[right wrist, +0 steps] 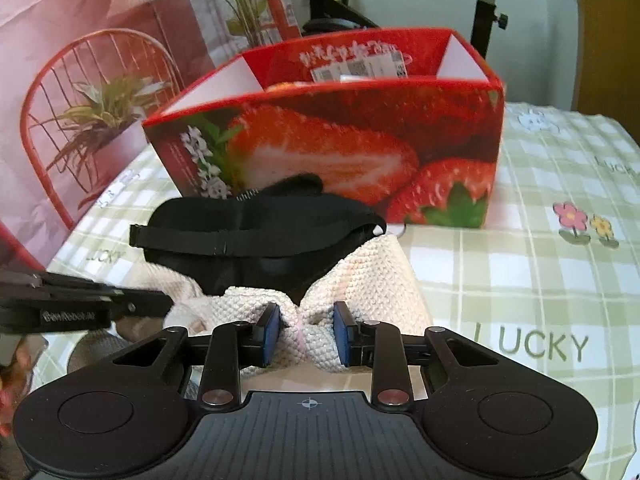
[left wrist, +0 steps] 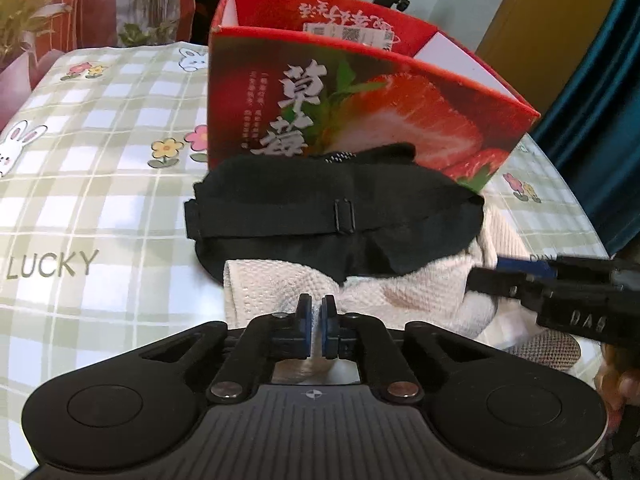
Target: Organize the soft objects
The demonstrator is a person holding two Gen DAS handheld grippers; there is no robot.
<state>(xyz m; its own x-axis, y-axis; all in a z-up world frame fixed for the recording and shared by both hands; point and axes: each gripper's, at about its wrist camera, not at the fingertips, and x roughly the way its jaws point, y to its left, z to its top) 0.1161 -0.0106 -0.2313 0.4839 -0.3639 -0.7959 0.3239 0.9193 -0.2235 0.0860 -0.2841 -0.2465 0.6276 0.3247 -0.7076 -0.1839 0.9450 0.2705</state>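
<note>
The left tool (left wrist: 317,312) is closed, pinching the near edge of the white knitted cloth (left wrist: 280,280). The right tool (right wrist: 306,330) grips a bunched fold of this cloth. A black eye mask (right wrist: 256,232) lies on the cloth, before the strawberry box (right wrist: 340,148) on the worktop (right wrist: 540,280).

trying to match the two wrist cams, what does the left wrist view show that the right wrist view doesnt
Only the left wrist view shows the left gripper with its jaws shut on the white knitted cloth, and the slider buckle on the eye mask strap.

Only the right wrist view shows the right gripper with its jaws pinching a bunched fold of the cloth, and a red wire chair.

Both show the black eye mask lying on the cloth, the strawberry box behind it, and the checked tablecloth.
</note>
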